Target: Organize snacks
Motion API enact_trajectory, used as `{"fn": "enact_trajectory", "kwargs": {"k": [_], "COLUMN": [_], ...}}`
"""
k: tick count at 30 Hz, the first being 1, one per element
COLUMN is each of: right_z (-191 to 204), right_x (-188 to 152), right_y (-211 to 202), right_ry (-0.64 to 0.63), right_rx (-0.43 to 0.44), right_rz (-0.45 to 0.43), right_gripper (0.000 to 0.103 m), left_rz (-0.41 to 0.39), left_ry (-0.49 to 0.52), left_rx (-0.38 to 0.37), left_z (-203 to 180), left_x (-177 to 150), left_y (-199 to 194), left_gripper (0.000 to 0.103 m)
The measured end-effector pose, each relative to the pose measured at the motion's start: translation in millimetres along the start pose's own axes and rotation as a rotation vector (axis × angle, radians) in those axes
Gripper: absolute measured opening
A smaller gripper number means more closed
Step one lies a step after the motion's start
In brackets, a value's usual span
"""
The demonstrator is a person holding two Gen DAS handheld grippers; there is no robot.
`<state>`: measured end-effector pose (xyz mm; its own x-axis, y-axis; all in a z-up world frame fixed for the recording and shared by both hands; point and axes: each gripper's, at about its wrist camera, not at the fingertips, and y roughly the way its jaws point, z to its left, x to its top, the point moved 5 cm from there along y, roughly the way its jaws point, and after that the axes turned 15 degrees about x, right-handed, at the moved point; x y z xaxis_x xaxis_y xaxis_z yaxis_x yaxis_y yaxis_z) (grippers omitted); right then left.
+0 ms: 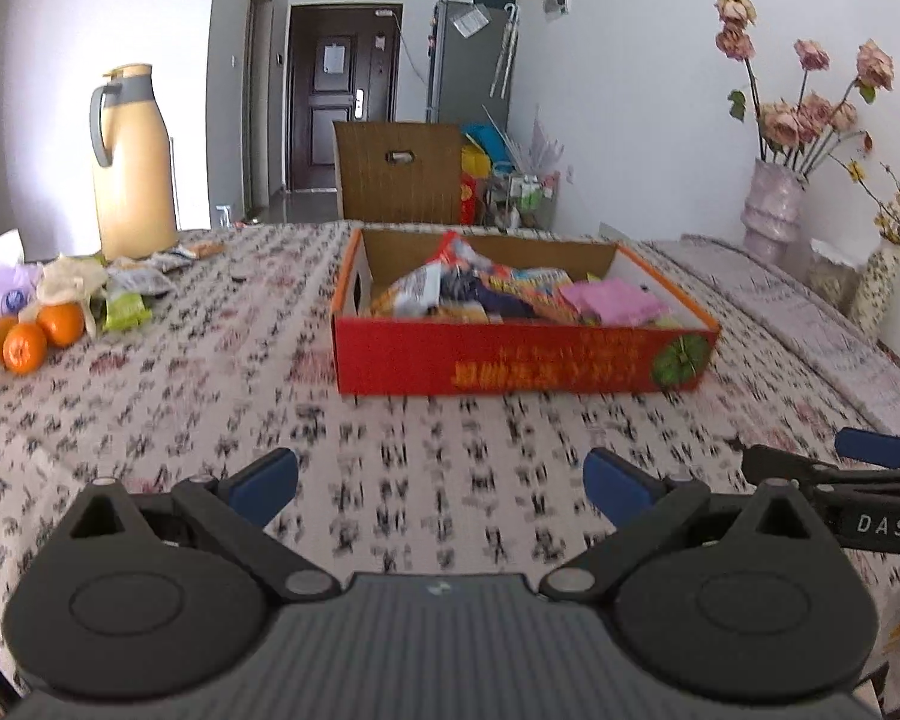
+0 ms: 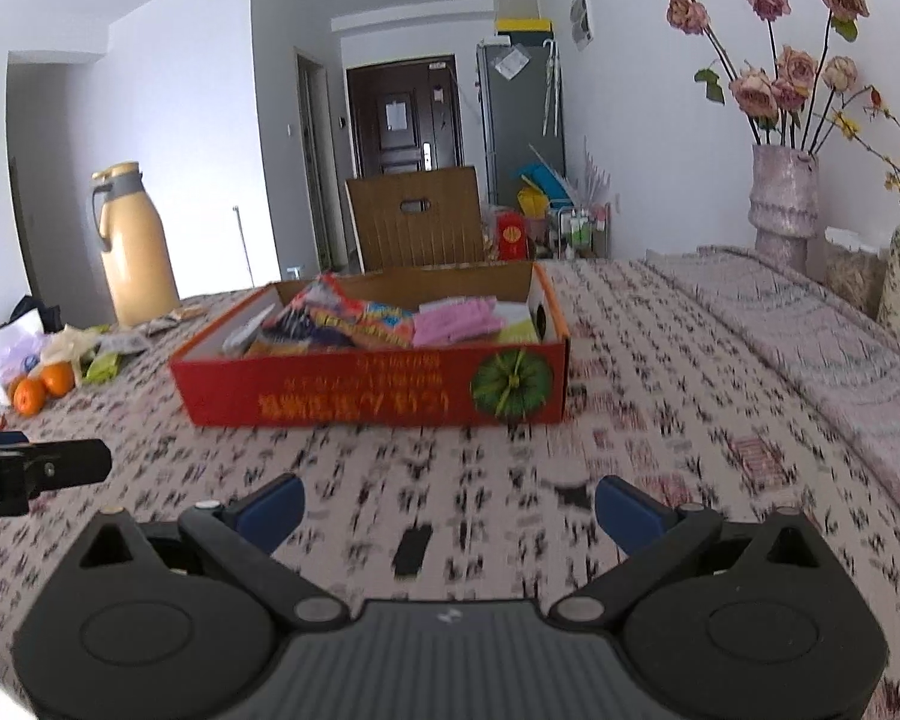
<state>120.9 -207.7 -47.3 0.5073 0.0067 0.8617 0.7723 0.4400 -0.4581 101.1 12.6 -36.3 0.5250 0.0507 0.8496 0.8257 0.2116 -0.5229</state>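
Bare tablecloth point(image 1: 390, 420) lay between me and the red box point(image 1: 510, 360) of snacks point(image 1: 498, 294); my left gripper point(image 1: 441, 477) and right gripper point(image 2: 450, 507) gaped wide, empty.

The tablecloth point(image 1: 426, 468) pattern is smeared by motion blur. Lettering on the red box point(image 1: 510, 360) cannot be read. Far-left wrappers point(image 1: 132, 294) are too small to identify — lower packets inside the box stay hidden.
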Motion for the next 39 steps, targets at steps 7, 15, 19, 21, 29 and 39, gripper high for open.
{"fn": "enact_trajectory", "kwargs": {"k": [7, 15, 19, 21, 29, 39], "right_z": [7.1, 7.3, 7.6, 7.8, 7.6, 7.5], "right_x": [-18.4, -27.2, -28.7, -28.9, -29.7, -30.4], "right_y": [-10.0, -16.7, -19.0, -19.5, -20.0, -21.1], "right_ry": [-0.002, 0.005, 0.005, 0.004, 0.004, 0.005], "right_rx": [0.000, -0.005, -0.007, -0.007, -0.007, -0.006], "right_rz": [0.027, 0.037, 0.038, 0.038, 0.038, 0.037], "right_gripper": [0.103, 0.103, 0.103, 0.103, 0.103, 0.103], "left_rz": [0.023, 0.027, 0.025, 0.024, 0.019, 0.013], "left_ry": [0.015, 0.025, 0.027, 0.028, 0.031, 0.034], "left_rx": [-0.011, -0.017, -0.018, -0.019, -0.019, -0.019], "left_z": [-0.1, -1.3, -1.8, -2.1, -3.0, -3.2], "left_x": [-20.5, -29.8, -31.1, -31.2, -31.3, -30.7], "left_y": [-9.8, -17.8, -20.1, -21.1, -23.4, -25.9], "left_gripper": [0.103, 0.103, 0.103, 0.103, 0.103, 0.103]}}
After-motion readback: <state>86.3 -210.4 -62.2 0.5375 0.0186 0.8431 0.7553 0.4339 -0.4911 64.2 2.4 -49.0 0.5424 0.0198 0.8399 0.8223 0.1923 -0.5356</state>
